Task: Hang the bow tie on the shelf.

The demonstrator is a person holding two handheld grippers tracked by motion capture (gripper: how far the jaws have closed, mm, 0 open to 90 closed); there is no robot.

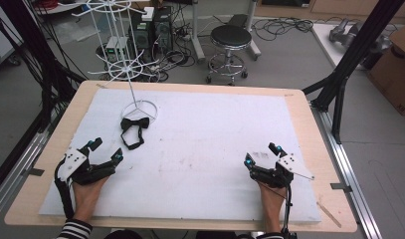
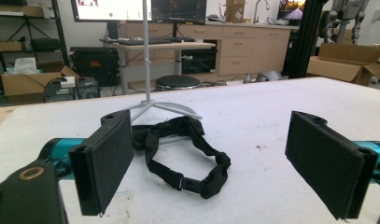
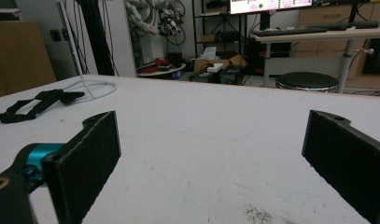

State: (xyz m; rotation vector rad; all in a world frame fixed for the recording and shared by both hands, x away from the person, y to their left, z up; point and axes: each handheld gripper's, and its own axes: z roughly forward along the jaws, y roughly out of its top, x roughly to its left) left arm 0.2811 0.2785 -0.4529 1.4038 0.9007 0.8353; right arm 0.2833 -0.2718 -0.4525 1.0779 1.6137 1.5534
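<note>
A black bow tie with its strap (image 1: 133,130) lies on the white mat, just in front of the ring base of a white wire stand (image 1: 140,108). My left gripper (image 1: 106,150) rests open near the mat's left front, a short way from the bow tie (image 2: 185,151), which lies ahead between its jaws. At the right front my right gripper (image 1: 262,154) is open with nothing between its pads (image 3: 87,156). From there the bow tie (image 3: 36,105) and stand base (image 3: 92,88) sit far off to the left.
The white mat (image 1: 215,129) covers most of a wooden table (image 1: 309,124). The wire stand (image 1: 113,40) rises tall with hooked arms at the back left. A black stool (image 1: 230,42) and cables lie on the floor beyond; black frame posts (image 1: 349,64) stand at the right.
</note>
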